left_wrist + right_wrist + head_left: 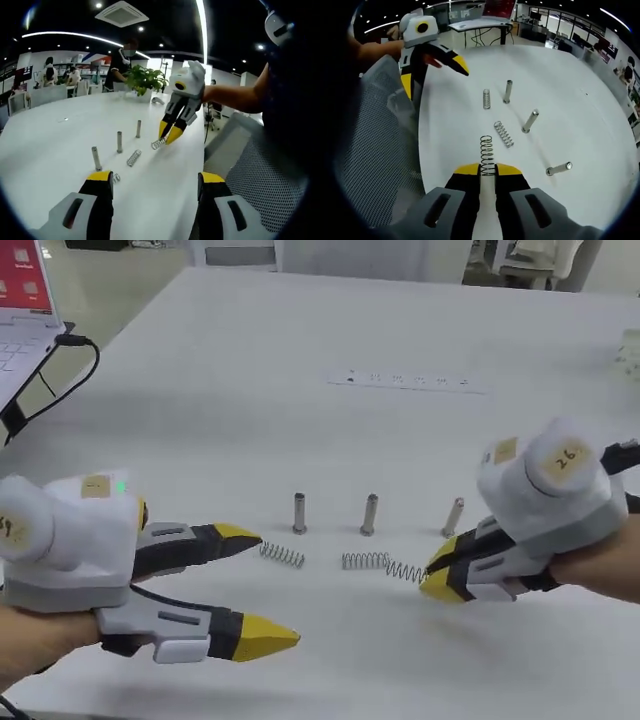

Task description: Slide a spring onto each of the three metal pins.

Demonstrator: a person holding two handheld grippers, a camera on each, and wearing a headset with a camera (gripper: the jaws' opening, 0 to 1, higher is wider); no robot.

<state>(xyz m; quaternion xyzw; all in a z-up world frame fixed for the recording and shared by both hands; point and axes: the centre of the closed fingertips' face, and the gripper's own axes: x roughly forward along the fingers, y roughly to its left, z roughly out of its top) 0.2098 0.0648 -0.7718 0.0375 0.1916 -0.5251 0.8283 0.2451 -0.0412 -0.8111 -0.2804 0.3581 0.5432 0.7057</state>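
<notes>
My right gripper [487,171] has its jaws clamped on one end of a spring [486,147], so the rest of the coil pokes straight out ahead of the tips, free end forward. I hold it by the tail because, as I judge it, the open end must meet a pin's top and the coil needs room to run down the shaft. Whether the free end rests on the tabletop [580,115] I cannot tell.

All three pins stand bare. The near pin [558,168] is just right of these jaws, the middle pin [530,121] is ahead and to the right, and the far pin [508,91] is furthest ahead. No pin wears a spring yet, so I take this to be the first one. A second spring [503,133] lies flat just ahead of the held coil's tip. A third spring [486,98] lies beyond it, beside the far pin.

My left gripper [156,177] has its jaws wide apart, gripping nothing. The third spring sits by its left tip, with the far pin just ahead. I read that as readiness to take that spring.

The next move calls for bringing the held coil over the near pin, axis to axis. A soft coil may bend off-centre and skid down the side.
</notes>
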